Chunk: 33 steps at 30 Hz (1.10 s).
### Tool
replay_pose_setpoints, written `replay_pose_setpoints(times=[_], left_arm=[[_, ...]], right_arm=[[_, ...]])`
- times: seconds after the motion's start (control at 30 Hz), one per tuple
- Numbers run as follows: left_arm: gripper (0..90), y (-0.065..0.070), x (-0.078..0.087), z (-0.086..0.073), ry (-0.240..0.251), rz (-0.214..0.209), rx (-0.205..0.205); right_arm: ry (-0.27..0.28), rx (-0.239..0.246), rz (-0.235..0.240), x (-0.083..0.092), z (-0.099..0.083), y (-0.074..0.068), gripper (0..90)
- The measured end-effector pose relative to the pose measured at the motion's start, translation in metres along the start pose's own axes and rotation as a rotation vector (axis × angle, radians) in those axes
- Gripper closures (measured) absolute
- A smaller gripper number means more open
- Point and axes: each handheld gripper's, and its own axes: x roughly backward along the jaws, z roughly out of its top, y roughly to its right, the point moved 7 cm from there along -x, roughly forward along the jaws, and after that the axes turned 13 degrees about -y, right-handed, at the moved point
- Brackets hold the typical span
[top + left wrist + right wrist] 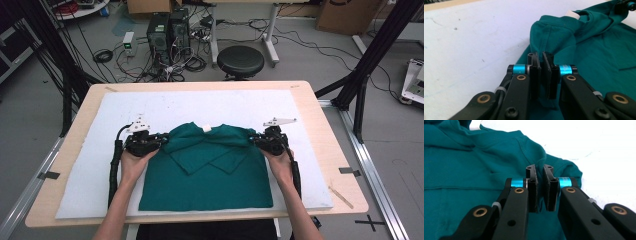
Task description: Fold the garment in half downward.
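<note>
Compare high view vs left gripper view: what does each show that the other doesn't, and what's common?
High view alone: the whole green shirt with sleeves folded inward, both hands, the right gripper's body with its grey plate, the wooden table, the black stool and floor cables.

Left gripper view alone: the left gripper up close, jaws shut on a fold at the shirt's edge, blue fittings beside them.

Both: the shirt, its white collar tag, the white mat.

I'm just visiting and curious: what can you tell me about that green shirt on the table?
The teal shirt looks like soft knit cotton with a white neck label. It lies flat on the white mat, collar away from the person, both sleeves folded in across its front. The left gripper and right gripper each pinch a shoulder edge.
</note>
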Motion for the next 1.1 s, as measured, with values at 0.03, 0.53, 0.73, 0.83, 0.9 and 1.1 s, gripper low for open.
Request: replay_pose_setpoints(times=[0.03, 0.53, 0.73, 0.83, 0.9, 1.1], left_arm=[[84.6, 0.002, 0.001, -0.002, -0.005, -0.005, 0.001], [84.5, 0.024, 0.01, -0.025, 0.002, -0.013, -0.022], [84.5, 0.029, 0.014, -0.028, 0.003, -0.024, -0.015], [84.5, 0.033, 0.018, -0.031, 0.005, -0.035, -0.017], [84.5, 0.036, 0.02, -0.033, 0.004, -0.043, -0.019], [84.5, 0.047, 0.03, -0.044, 0.018, -0.069, -0.015]], right_arm=[[0.0, -0.003, 0.003, 0.001, -0.002, -0.001, 84.8], [0.008, 0.043, -0.029, 0.009, -0.035, -0.018, 84.1], [0.001, 0.049, -0.015, 0.011, -0.042, -0.021, 84.2], [0.0, 0.054, -0.002, 0.015, -0.045, -0.024, 84.2], [0.003, 0.054, 0.003, 0.016, -0.046, -0.025, 84.2], [0.005, 0.067, 0.02, 0.028, -0.057, -0.033, 84.2]])
